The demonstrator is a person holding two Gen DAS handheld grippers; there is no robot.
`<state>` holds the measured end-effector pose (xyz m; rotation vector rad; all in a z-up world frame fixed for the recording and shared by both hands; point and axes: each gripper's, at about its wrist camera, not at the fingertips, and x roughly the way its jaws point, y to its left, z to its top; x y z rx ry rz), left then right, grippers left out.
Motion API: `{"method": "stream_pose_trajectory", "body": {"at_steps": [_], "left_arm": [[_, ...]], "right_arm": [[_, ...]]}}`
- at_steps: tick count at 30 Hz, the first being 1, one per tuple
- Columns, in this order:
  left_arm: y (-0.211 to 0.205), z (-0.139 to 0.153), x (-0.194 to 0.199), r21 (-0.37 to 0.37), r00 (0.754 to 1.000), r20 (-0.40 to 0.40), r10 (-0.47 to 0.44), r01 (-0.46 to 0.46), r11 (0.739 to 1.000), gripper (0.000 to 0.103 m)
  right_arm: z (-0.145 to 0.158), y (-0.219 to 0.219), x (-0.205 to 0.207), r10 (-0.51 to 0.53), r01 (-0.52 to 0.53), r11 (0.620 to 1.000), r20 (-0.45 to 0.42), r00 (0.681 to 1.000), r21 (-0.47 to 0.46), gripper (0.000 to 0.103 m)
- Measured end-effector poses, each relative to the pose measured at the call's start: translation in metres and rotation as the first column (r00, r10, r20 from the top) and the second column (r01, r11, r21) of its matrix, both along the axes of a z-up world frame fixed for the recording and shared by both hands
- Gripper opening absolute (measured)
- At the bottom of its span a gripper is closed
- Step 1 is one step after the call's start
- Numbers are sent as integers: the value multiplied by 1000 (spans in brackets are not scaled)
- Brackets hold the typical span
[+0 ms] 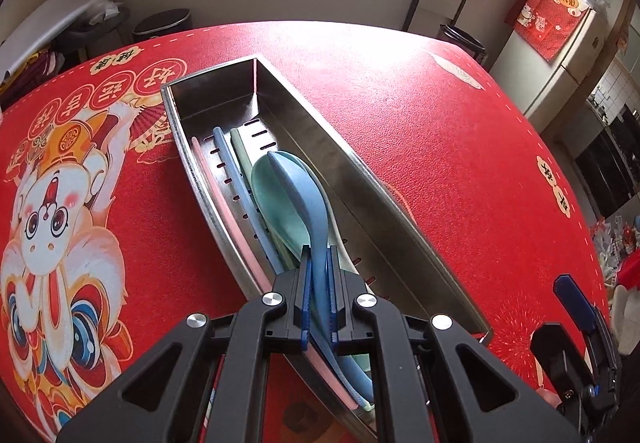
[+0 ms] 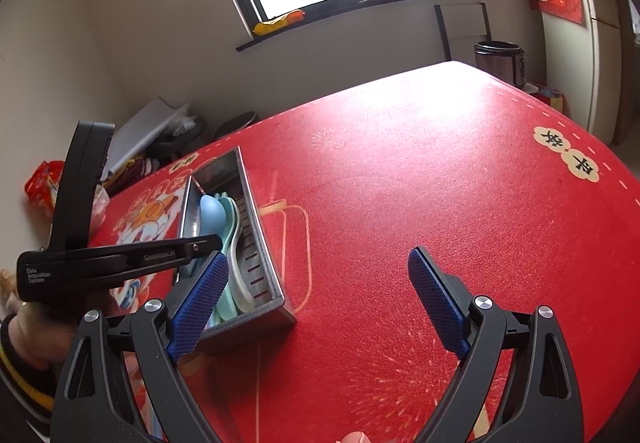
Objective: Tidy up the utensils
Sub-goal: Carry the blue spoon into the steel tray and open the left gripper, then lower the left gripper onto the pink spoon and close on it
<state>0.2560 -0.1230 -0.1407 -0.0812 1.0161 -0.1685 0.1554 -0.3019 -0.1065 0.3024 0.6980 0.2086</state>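
Note:
A long steel utensil tray (image 1: pixel 320 131) lies on the red table. In it lie a pink chopstick (image 1: pixel 224 203), a blue chopstick (image 1: pixel 236 171), a green chopstick (image 1: pixel 240 147) and a teal spoon (image 1: pixel 276 199). My left gripper (image 1: pixel 319 263) is shut on the handle of a blue spoon (image 1: pixel 300 187), whose bowl hangs over the teal spoon inside the tray. In the right wrist view the tray (image 2: pixel 260 243) sits at left with the blue spoon (image 2: pixel 212 217) in it, and the left gripper (image 2: pixel 120 259) reaches over it. My right gripper (image 2: pixel 320 275) is open and empty over bare cloth.
The red tablecloth (image 1: pixel 440 147) bears a lion-dance cartoon (image 1: pixel 60 223) to the left of the tray. The right gripper shows at the lower right of the left wrist view (image 1: pixel 576 323). A fridge (image 1: pixel 560 63), bins and a window stand beyond the table's far edge.

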Motion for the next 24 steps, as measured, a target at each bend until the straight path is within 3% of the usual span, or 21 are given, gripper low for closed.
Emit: {"method": "stream_pose_trajectory", "body": {"at_steps": [6,9,12,14,17,24], "left_arm": [[0,5,0,-5,999,25,-21,21,1000,11],[4,16,-7,-14,997,66,-36,37,999,25],[10,30,-17,-10,993,111,-49,51,999,45],[15,39,-28,1,987,151,-58,58,998,68],[26,50,-46,39,976,213,-56,49,998,95],[58,56,-91,72,966,259,-28,10,997,97]], "right_arm": [[0,-3,1,2,-2,1000,-4,1000,16,88],[-2,-3,2,4,-4,1000,-9,1000,22,88],[-3,-5,2,3,-3,1000,-10,1000,24,88],[-4,-5,2,5,-5,1000,-11,1000,27,88],[-5,-6,3,6,-5,1000,-15,1000,29,88],[-7,-4,3,8,-8,1000,-11,1000,23,88]]}}
